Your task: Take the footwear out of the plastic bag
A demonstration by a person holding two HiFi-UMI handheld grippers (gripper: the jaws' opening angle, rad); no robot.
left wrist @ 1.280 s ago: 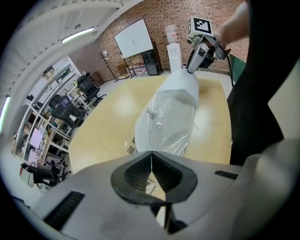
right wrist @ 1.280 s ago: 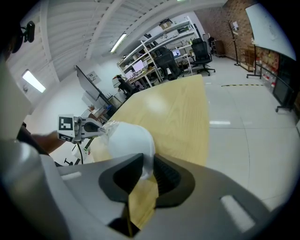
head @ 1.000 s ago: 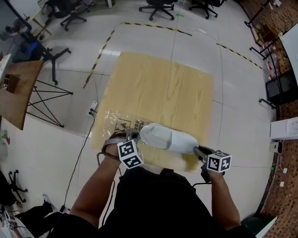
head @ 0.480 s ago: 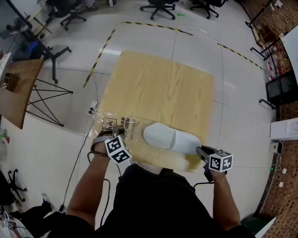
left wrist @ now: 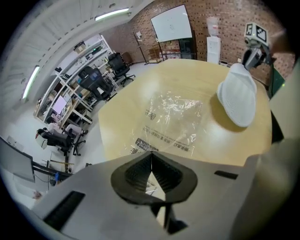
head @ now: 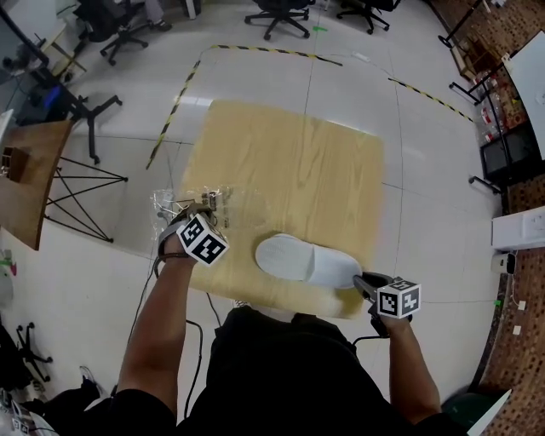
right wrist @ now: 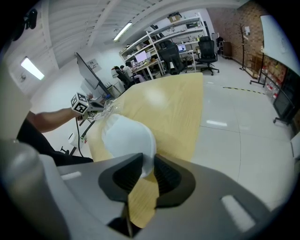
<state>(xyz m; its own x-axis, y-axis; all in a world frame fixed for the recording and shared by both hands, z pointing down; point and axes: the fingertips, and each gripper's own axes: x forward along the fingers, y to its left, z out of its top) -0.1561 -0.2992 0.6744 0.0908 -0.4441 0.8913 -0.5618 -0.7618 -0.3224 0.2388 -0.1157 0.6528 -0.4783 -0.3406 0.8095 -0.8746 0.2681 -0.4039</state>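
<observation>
White shoe [head: 306,262]. Clear bag [left wrist: 173,122], black print. Board [head: 289,162] light yellow wood grain. Floor [head: 426,170] pale grey tile; tape [head: 183,95] yellow-black striped. 2 cubes [head: 203,239], black-and-white squares. Pads [left wrist: 135,171] black, ribbed. Shirt [head: 281,375] black. Wall [left wrist: 220,18] red-brown brick.

A pale square wooden tabletop [head: 298,162] stood on a glossy light-tiled floor [head: 426,196]. Beyond its far edge ran yellow-and-black striped floor tape [head: 174,106] and black wheeled office chairs [head: 277,15]. A brown wooden desk on black crossed legs [head: 30,179] stood left of it. White ceiling strip lights [left wrist: 111,14] shone above; a white board [left wrist: 171,23] hung on a red brick wall [left wrist: 220,18].
</observation>
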